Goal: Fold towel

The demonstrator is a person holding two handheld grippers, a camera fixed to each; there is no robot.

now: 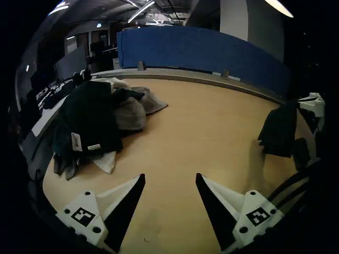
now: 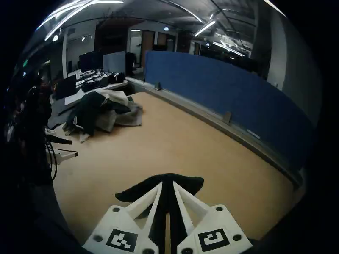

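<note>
A dark green towel (image 1: 279,129) hangs above the wooden table (image 1: 199,122) at the right of the left gripper view, held up by my right gripper (image 1: 312,103). In the right gripper view, my right gripper (image 2: 169,180) is shut on that dark towel (image 2: 190,183), and the cloth spreads out to both sides of the fingertips. My left gripper (image 1: 169,178) hovers open over bare wood with nothing between its fingers. It appears as white parts (image 2: 63,154) at the left edge of the right gripper view.
A pile of dark green, grey and white towels (image 1: 93,118) lies at the table's far left end (image 2: 101,112). A blue partition (image 1: 203,53) runs along the back edge. Desks with monitors (image 2: 89,63) stand beyond.
</note>
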